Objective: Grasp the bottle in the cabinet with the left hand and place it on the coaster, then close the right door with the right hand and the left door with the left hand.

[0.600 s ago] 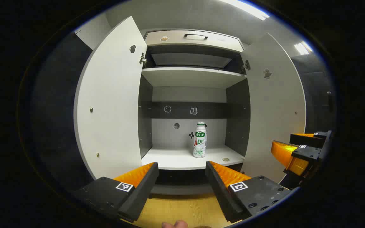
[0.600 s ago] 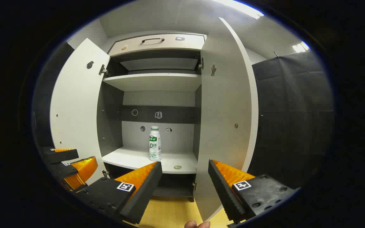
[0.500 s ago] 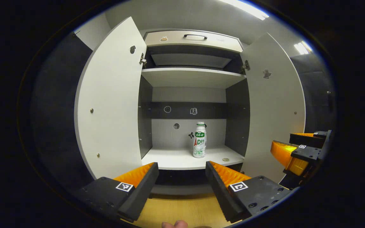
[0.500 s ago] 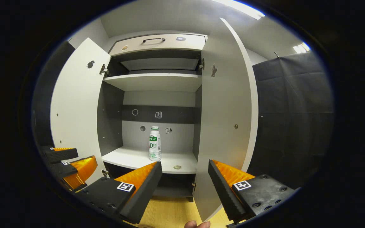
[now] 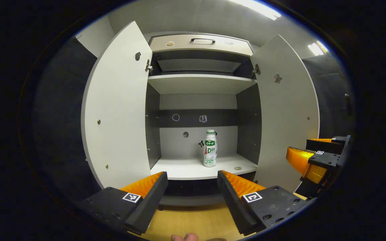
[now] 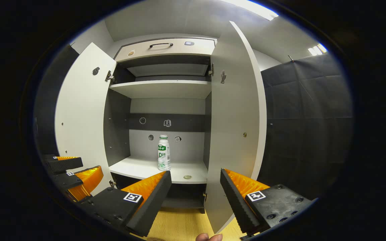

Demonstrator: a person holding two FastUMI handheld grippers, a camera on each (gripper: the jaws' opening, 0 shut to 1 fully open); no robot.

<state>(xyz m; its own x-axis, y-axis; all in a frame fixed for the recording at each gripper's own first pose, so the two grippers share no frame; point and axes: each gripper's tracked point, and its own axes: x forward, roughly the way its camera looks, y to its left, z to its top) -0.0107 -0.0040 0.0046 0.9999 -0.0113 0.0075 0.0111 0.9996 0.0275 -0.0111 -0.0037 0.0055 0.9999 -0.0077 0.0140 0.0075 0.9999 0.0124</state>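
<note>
Bottle point(image 5: 210, 148) slightly farther off than before, both tools gaping.

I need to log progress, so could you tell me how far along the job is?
Nothing is done yet. The bottle stands on the cabinet shelf, both doors open. The open left claw faces it, holding nothing. Grasping, placing and closing both doors remain.

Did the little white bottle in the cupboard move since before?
No. The bottle stands upright at the same spot on the shelf, just right of the small dark sticker on the back wall. Its slight shift in the picture matches the whole cabinet's.
</note>
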